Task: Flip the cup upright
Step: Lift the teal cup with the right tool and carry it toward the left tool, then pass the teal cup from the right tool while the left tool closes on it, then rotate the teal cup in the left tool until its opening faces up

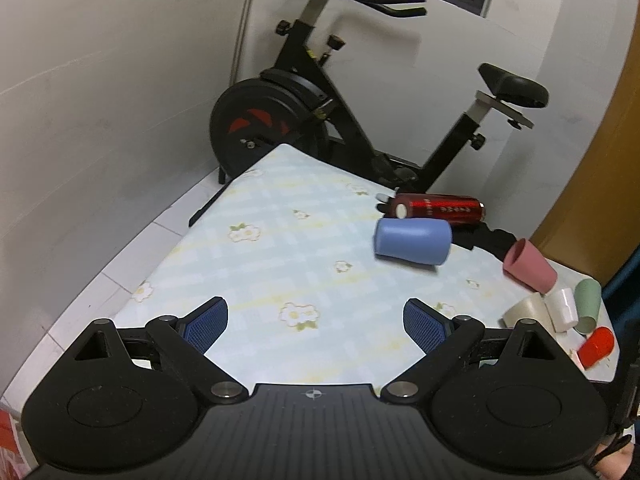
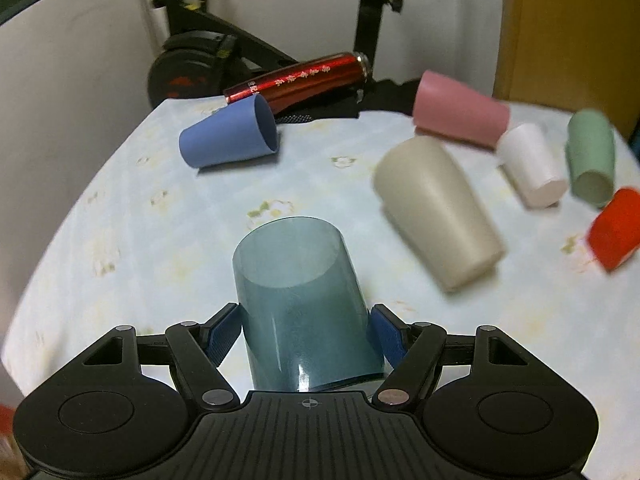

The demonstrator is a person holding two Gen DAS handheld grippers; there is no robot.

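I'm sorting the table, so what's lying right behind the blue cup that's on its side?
Behind the blue cup lies a red flask on its side, with dark fabric beside it. Whether cup and flask touch is unclear.

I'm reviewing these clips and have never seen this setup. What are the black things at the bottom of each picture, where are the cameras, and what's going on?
Each picture comes from a camera on a hand-held claw, looking forward along its two blue-padded fingers. The left claw is open and holds nothing. The right claw is shut on a translucent teal cup. On the floral tablecloth lie tipped-over cups: blue, pink, beige, white, green and red, plus a red flask. An exercise bike stands behind.
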